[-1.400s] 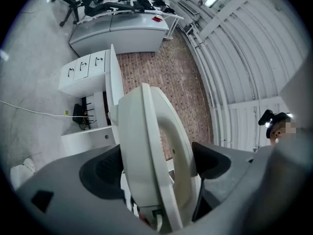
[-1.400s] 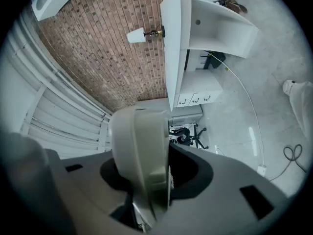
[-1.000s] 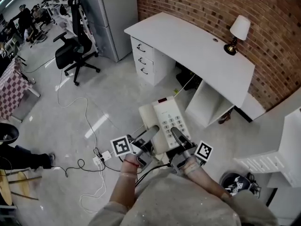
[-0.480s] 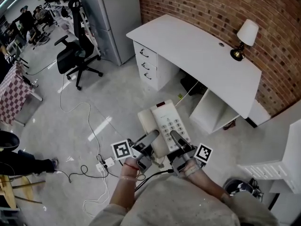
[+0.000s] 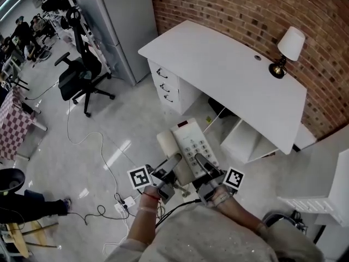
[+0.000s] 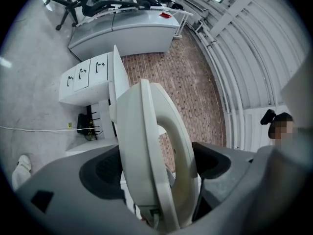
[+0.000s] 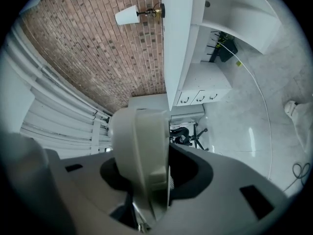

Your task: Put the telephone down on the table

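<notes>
A cream desk telephone (image 5: pixel 191 146) with a keypad hangs in the air over the floor, a little short of the white table (image 5: pixel 229 70). My left gripper (image 5: pixel 173 165) is shut on its left side, where the handset lies. My right gripper (image 5: pixel 203 162) is shut on its right near edge. In the left gripper view the telephone (image 6: pixel 146 151) stands edge-on, filling the gap of the left gripper (image 6: pixel 156 168), both pads against it. In the right gripper view the telephone (image 7: pixel 139 146) is clamped in the right gripper (image 7: pixel 146 175). A dark cord trails from the telephone toward my body.
A lamp (image 5: pixel 287 48) with a white shade stands at the table's far right, by the brick wall. Drawers (image 5: pixel 166 89) sit under the table's left end, an open shelf (image 5: pixel 248 141) under its right. A black office chair (image 5: pixel 76 75) and a floor cable (image 5: pixel 92 141) lie to the left.
The table has come nearer and more square in the head view as I step toward it. The telephone stays held the same way in both grippers.
</notes>
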`<state>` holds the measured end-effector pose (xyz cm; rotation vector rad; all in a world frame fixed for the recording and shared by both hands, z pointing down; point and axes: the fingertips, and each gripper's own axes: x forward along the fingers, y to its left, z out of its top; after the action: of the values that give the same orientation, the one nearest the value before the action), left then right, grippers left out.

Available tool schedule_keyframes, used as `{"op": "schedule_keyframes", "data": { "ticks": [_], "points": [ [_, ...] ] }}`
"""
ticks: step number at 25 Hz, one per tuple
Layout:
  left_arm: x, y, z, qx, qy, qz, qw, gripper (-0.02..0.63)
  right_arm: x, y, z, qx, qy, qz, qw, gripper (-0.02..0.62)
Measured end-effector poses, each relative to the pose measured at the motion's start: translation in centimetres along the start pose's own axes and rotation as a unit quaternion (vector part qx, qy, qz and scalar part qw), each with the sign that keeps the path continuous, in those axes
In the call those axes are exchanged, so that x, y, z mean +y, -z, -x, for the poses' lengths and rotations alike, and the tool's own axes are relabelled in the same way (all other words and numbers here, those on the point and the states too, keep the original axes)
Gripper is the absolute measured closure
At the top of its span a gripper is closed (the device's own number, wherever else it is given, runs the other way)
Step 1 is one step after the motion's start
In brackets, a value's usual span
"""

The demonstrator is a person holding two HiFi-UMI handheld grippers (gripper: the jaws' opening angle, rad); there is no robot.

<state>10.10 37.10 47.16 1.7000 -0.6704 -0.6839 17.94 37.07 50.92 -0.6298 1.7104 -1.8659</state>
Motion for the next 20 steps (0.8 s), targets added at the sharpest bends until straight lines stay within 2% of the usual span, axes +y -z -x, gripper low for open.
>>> {"op": "schedule_keyframes", "data": {
  "ticks": [4, 12, 20],
  "points": [
    [1.1, -3.0, -2.4, 0.0, -0.009, 0.007, 0.9999, 0.169, 0.2, -2.5, -3.2, 0.003, 0.004, -0.005, 1.0, 0.428],
    [2.5, -9.0, -7.0, -0.016, -0.008, -0.003, 0.9998, 0.169, 0.7, -7.3, -9.5, 0.02, -0.001, -0.002, 1.0, 0.428],
    [3.3, -12.6, -9.9, -0.025, -0.005, -0.014, 0.9996, 0.169, 1.1, -10.5, -13.2, 0.027, -0.006, 0.003, 1.0, 0.428]
  ]
}}
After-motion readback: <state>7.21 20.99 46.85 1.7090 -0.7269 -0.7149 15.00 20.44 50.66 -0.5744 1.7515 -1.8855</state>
